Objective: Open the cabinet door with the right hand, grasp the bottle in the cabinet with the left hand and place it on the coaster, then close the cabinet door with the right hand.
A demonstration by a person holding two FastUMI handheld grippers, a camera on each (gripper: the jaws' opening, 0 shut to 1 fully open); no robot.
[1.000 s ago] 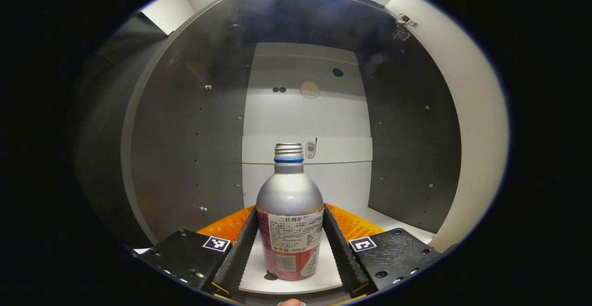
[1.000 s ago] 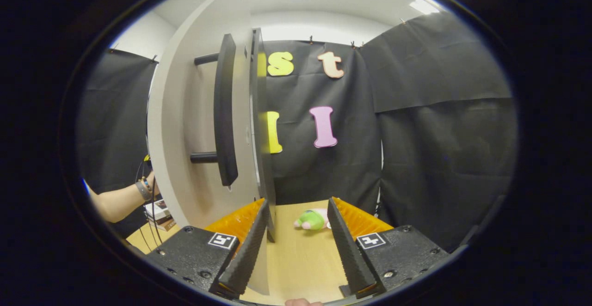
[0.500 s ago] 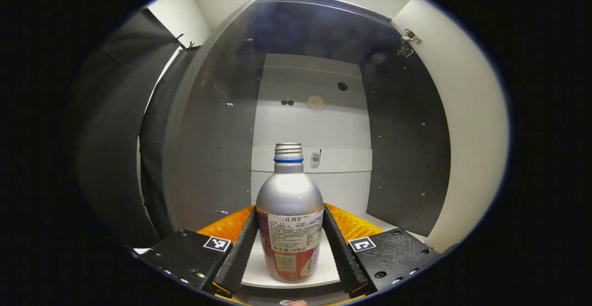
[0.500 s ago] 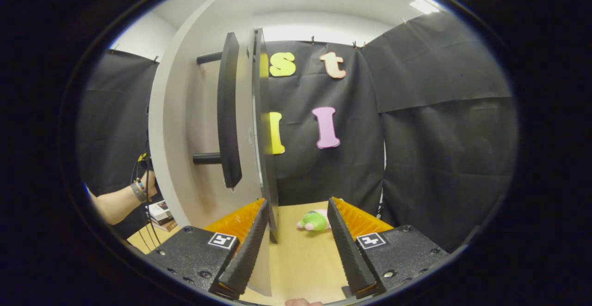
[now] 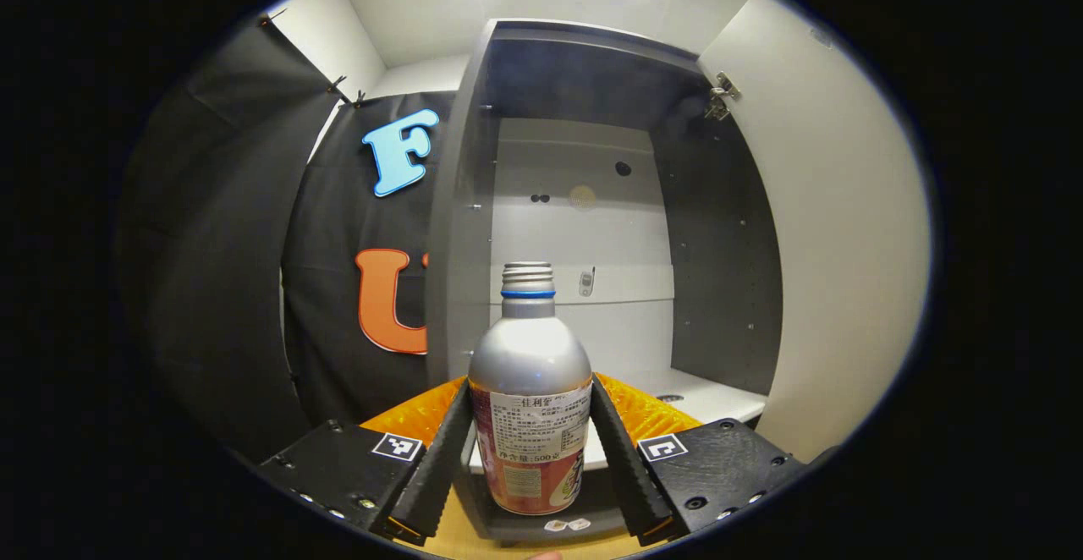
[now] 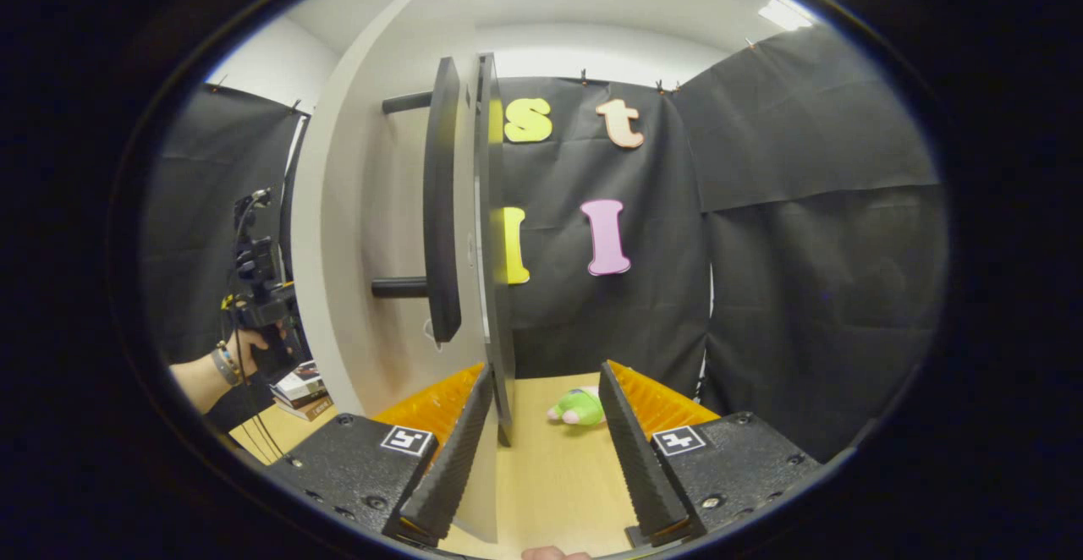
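Cabinet (image 5: 592, 205), L gripper view: tall, open-fronted, dark side walls, pale back panel, white shelf at approx 4 o'clock. Its open door (image 5: 838, 230) is the pale slab running 1 to 4 o'clock, hinge near the top at 1 o'clock.

Door (image 6: 372, 238) in R gripper view: seen almost edge-on, upright, filling 10 to 7 o'clock, w/ a long dark bar handle (image 6: 442, 205) standing off it on two pegs.

Wooden surface (image 6: 550, 475) runs under the door's lower edge, at 6 o'clock in R gripper view.

L gripper (image 5: 530, 450): jaws clamped on the bottle (image 5: 530, 399), one finger pressed to each side of the labelled lower body. Bottle upright, silver shoulder and threaded cap w/ a blue ring, centred at 6 o'clock. Its base hangs in front of the cabinet's bottom edge, outside the cabinet, w/ a strip of wood surface showing below.

R gripper (image 6: 541, 450): jaws apart, gripping nothing. Door's lower edge sits between the fingers, close to the left finger; can't tell if it touches.

The L gripper also shows far off at 9 o'clock in R gripper view, w/ the hand (image 6: 245, 348) holding it, bracelet on the wrist.

Books (image 6: 296, 387): small stack on the surface at approx 8 o'clock, beside that hand.

Green plush toy (image 6: 579, 406): lying on the surface between the R fingers, farther off.
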